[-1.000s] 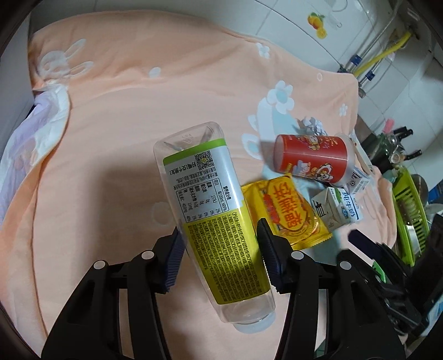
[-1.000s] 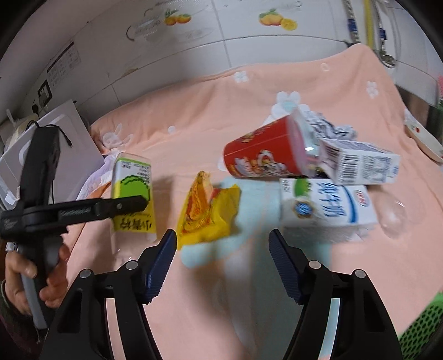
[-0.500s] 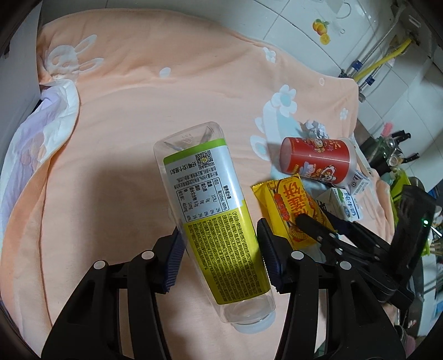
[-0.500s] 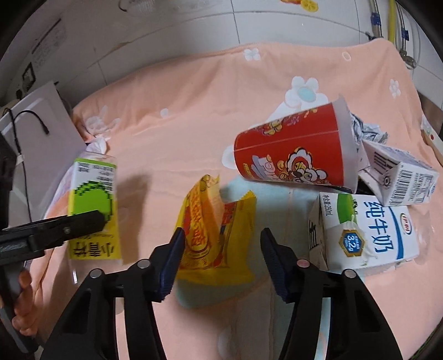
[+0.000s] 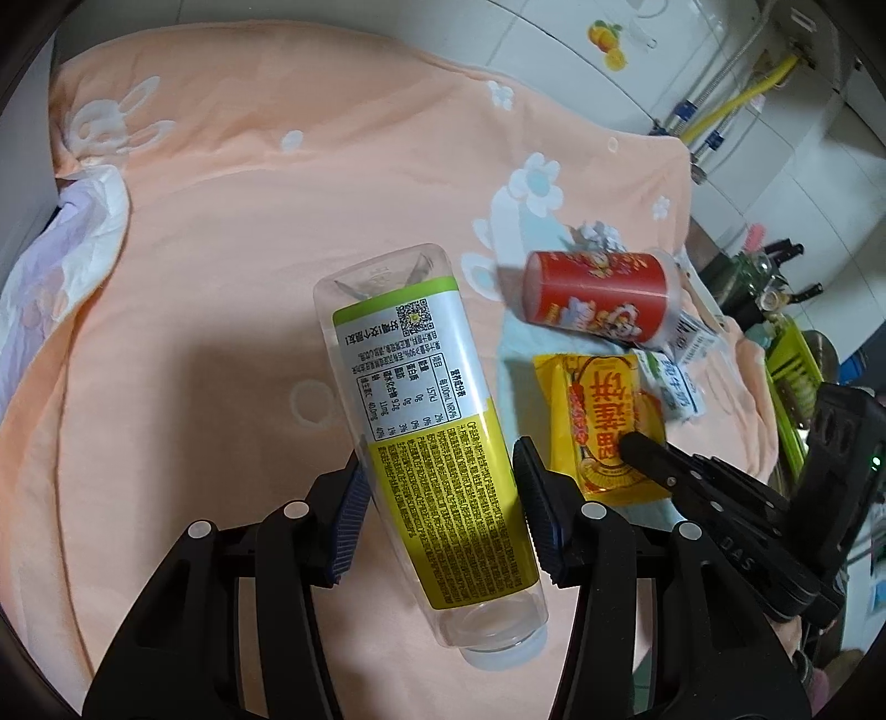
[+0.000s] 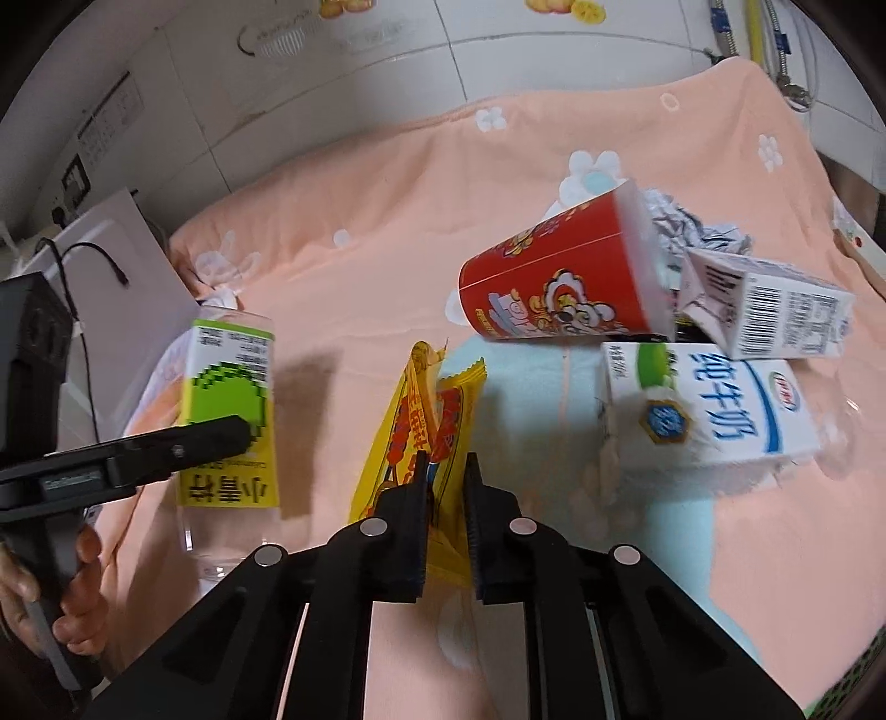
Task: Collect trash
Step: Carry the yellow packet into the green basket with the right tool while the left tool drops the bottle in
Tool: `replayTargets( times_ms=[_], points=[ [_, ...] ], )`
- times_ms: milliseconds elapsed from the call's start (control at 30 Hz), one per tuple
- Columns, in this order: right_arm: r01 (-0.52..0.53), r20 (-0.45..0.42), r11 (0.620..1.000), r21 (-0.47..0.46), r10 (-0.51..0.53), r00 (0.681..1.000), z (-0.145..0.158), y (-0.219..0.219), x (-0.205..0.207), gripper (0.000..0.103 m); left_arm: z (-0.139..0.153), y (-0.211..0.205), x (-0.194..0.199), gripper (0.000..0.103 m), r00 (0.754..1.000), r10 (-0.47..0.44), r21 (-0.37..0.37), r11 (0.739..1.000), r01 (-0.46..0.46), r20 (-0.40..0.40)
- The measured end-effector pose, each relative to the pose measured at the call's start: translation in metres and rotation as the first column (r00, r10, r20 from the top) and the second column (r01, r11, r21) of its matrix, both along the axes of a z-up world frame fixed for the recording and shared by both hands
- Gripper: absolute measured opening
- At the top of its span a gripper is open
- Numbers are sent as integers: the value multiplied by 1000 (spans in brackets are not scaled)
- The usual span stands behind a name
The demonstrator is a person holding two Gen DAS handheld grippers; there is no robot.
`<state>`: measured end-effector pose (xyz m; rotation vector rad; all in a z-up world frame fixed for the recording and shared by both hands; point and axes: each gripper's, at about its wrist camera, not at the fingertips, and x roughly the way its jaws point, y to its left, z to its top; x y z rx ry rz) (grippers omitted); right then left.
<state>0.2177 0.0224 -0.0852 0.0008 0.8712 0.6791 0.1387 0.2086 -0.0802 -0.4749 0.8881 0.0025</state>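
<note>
My left gripper (image 5: 437,487) is shut on a clear plastic bottle (image 5: 426,410) with a green and yellow label, held above the peach cloth (image 5: 221,221). The bottle also shows in the right wrist view (image 6: 230,410). My right gripper (image 6: 446,482) is shut on a yellow snack wrapper (image 6: 421,410), which also shows in the left wrist view (image 5: 598,421). A red paper cup (image 6: 559,282) lies on its side behind it. Two white milk cartons (image 6: 714,399) (image 6: 775,310) lie to the right.
Crumpled paper (image 6: 686,227) lies behind the cup. A white box (image 6: 111,249) stands at the cloth's left edge. A tiled wall (image 6: 498,44) is behind. A green dish rack (image 5: 792,376) and kitchenware stand right of the cloth.
My right gripper moved forward to the yellow wrapper and closed on it. My left gripper keeps holding the bottle, drifting slightly.
</note>
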Motion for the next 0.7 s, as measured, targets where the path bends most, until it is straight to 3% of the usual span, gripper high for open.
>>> replayTargets(
  times_ms=[367,700],
  points=[
    [91,82,995,45,-95,992,28,-72,-42,11,15,-65,0,47,989,-141,5,990,141,42],
    [244,143,969,25,-245,959,38,-159,-79,11,20,-126,10,44,964,-258,34,966,257,61]
  ],
)
